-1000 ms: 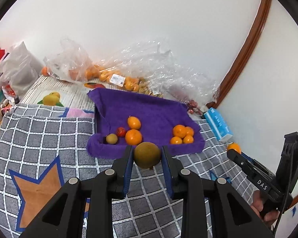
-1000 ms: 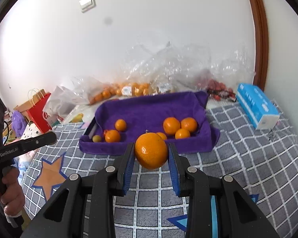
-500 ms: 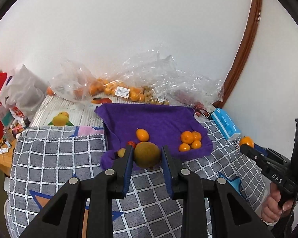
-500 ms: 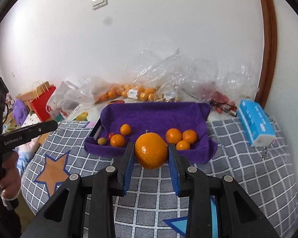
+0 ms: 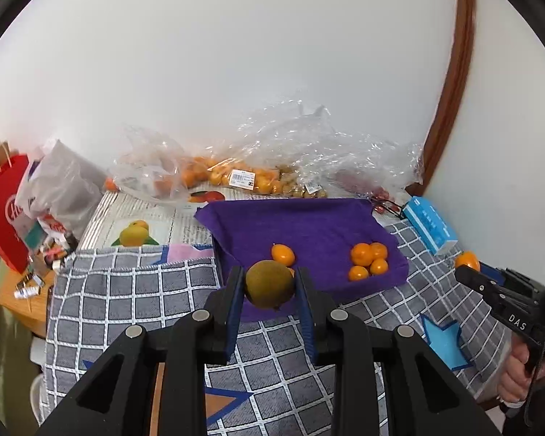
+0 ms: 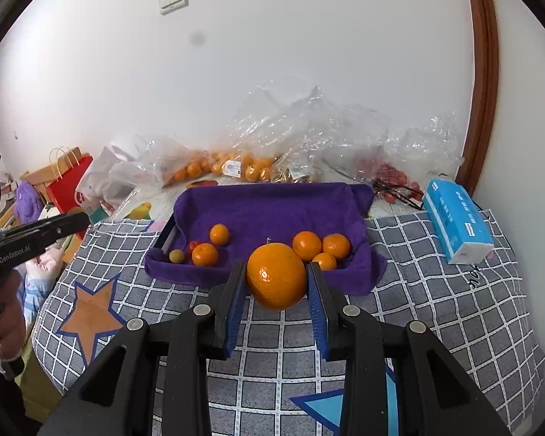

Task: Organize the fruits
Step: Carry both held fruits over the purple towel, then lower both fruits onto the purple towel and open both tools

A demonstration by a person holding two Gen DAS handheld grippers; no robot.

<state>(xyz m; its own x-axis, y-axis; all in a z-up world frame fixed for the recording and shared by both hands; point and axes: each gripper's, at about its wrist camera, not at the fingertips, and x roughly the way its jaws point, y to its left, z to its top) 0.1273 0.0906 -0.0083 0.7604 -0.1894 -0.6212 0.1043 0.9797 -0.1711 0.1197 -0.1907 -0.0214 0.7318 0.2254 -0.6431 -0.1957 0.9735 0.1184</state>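
Covering the bed, a grey checked blanket (image 6: 436, 319) carries a purple-lined tray (image 6: 272, 207) near the white wall; left jaws hold a brown-green fruit (image 5: 269, 282), right jaws an orange (image 6: 276, 275)

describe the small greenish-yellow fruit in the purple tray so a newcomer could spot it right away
Find the purple towel-lined tray on the checked blanket. In the right wrist view, go to its front-left corner: the small greenish-yellow fruit lies leftmost in the left cluster. Its neighbours are orange or red; it alone is dull yellow-green and the smallest of them.
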